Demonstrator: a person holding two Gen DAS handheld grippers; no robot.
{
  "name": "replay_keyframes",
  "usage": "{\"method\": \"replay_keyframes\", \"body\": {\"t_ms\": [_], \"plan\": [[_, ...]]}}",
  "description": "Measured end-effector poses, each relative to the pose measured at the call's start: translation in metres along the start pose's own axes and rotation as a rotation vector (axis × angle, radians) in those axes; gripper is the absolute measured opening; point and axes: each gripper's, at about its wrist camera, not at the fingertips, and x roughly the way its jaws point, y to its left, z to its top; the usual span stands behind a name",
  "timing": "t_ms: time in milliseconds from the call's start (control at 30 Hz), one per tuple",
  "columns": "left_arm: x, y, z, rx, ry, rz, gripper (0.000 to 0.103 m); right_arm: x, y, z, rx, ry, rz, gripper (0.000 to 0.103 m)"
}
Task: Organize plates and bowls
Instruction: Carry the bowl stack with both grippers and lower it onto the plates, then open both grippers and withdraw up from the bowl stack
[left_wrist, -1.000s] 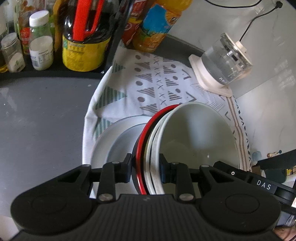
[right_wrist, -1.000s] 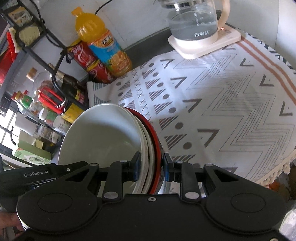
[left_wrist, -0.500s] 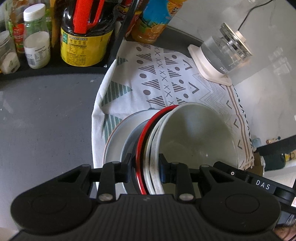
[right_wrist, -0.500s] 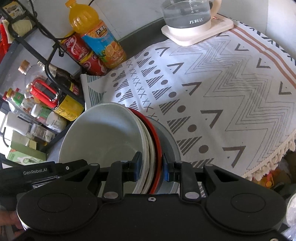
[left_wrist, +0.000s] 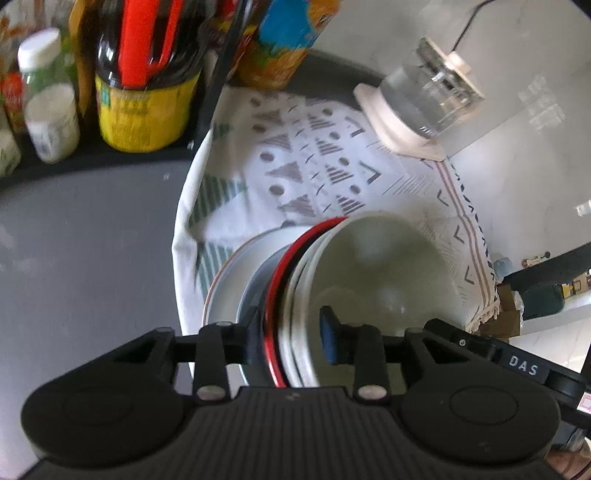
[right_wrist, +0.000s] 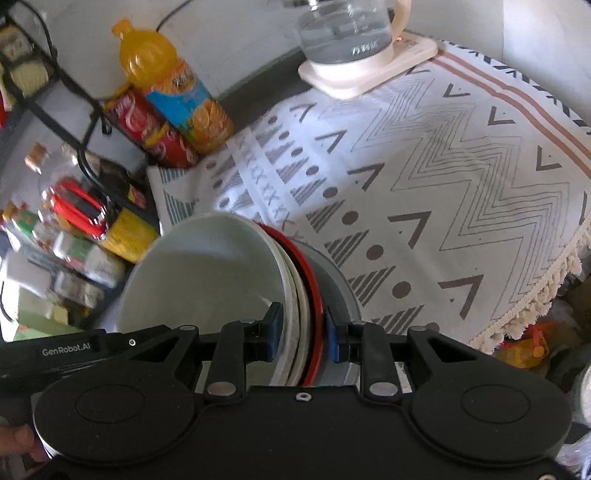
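Note:
A nested stack of bowls sits over a white plate (left_wrist: 236, 273) on the patterned cloth. A white bowl (left_wrist: 380, 266) (right_wrist: 207, 273) lies innermost, then a red-rimmed bowl (left_wrist: 280, 273) (right_wrist: 308, 266) and a dark grey bowl (left_wrist: 255, 291) (right_wrist: 340, 291) outermost. My left gripper (left_wrist: 291, 341) straddles the near rims and its jaws are opening; the blue pad inside the white bowl stands off the rim. My right gripper (right_wrist: 303, 336) straddles the opposite rims, jaws opening too, with slim gaps beside its pads.
A glass kettle on its white base (left_wrist: 424, 96) (right_wrist: 343, 33) stands at the cloth's far edge. A rack with sauce bottles and jars (left_wrist: 144, 92) (right_wrist: 81, 214) and drink bottles (right_wrist: 173, 88) lines the side. Bare grey counter (left_wrist: 92, 240) lies left of the cloth (right_wrist: 443, 184).
Both grippers' jaws have widened, so their pads have come off the bowl rims. The stack has shifted slightly toward the bottle rack, over the white plate.

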Motion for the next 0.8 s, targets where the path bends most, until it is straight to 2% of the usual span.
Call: {"method": "replay_keyframes", "body": {"t_ms": [33, 67, 100, 133, 167, 233, 267, 367, 500, 667, 800], "plan": [[-0.003, -0.003, 0.002, 0.013, -0.005, 0.007, 0.049, -0.004, 0.0, 0.0, -0.002, -0.012, 0.005, 0.039], [-0.005, -0.006, 0.003, 0.028, -0.015, 0.015, 0.056, -0.009, 0.0, 0.001, -0.007, -0.029, 0.008, 0.051], [-0.008, -0.01, 0.004, 0.046, -0.033, 0.023, 0.065, -0.014, 0.0, 0.002, -0.014, -0.048, 0.01, 0.058], [-0.011, -0.015, 0.004, 0.064, -0.05, 0.029, 0.071, -0.018, -0.001, 0.003, -0.019, -0.062, 0.014, 0.059], [-0.014, -0.019, 0.004, 0.079, -0.067, 0.031, 0.073, -0.023, -0.002, 0.003, -0.019, -0.073, 0.018, 0.062], [-0.02, -0.027, 0.004, 0.104, -0.094, 0.035, 0.078, -0.032, -0.005, 0.003, -0.014, -0.099, 0.017, 0.076], [-0.023, -0.032, 0.003, 0.116, -0.105, 0.037, 0.079, -0.038, -0.007, 0.002, -0.015, -0.118, 0.014, 0.083], [-0.03, -0.046, -0.002, 0.161, -0.134, 0.037, 0.08, -0.054, -0.016, -0.004, -0.014, -0.167, 0.0, 0.095], [-0.044, -0.064, -0.016, 0.215, -0.166, 0.025, 0.087, -0.076, -0.033, -0.017, 0.003, -0.205, -0.027, 0.103], [-0.065, -0.082, -0.045, 0.265, -0.207, 0.032, 0.093, -0.104, -0.051, -0.041, 0.0, -0.242, -0.048, 0.103], [-0.078, -0.088, -0.069, 0.254, -0.22, 0.046, 0.097, -0.126, -0.064, -0.059, 0.016, -0.256, -0.06, 0.103]]}}
